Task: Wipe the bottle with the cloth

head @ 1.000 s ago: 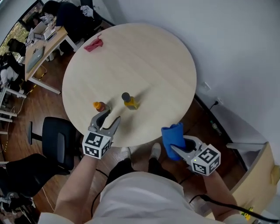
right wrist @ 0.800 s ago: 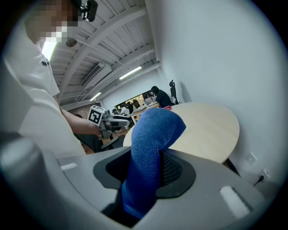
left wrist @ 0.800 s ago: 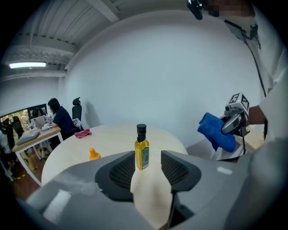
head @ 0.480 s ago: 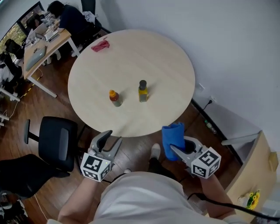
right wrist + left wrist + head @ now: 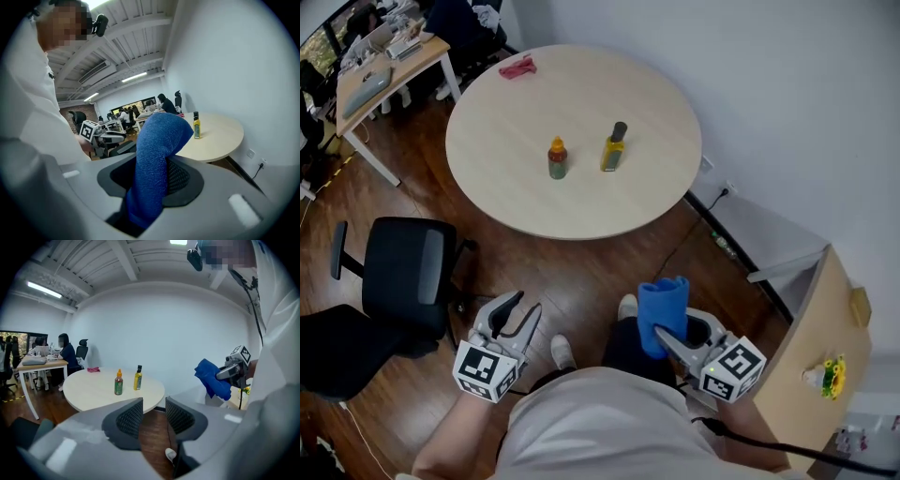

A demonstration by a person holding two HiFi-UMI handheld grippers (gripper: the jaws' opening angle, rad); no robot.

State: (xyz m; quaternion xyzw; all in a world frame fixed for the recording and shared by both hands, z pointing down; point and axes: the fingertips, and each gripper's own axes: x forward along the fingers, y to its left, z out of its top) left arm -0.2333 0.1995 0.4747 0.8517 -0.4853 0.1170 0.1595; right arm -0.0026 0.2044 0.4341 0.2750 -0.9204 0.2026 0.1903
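left tongs (image 5: 522, 306) held near the torso, jaws apart, empty; right tongs (image 5: 667, 334) clamped on the cloth (image 5: 664, 302).

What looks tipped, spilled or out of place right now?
Nothing spilled or tipped: the yellow black-capped bottle and orange-capped sauce bottle stand upright on the round wooden table. Only oddity: both bottles are far beyond the right claw clamping the blue cloth.

The wooden floor (image 5: 581, 272) before the round surface (image 5: 525, 202) is open; only the black chair (image 5: 408, 286) stands at its left, and the white wall (image 5: 787, 112) closes the right side. On the surface the yellow bottle (image 5: 615, 148) and the orange-capped bottle (image 5: 557, 158) stand apart in the middle with bare top all around them, and the pink rag (image 5: 517, 67) lies at the far edge.
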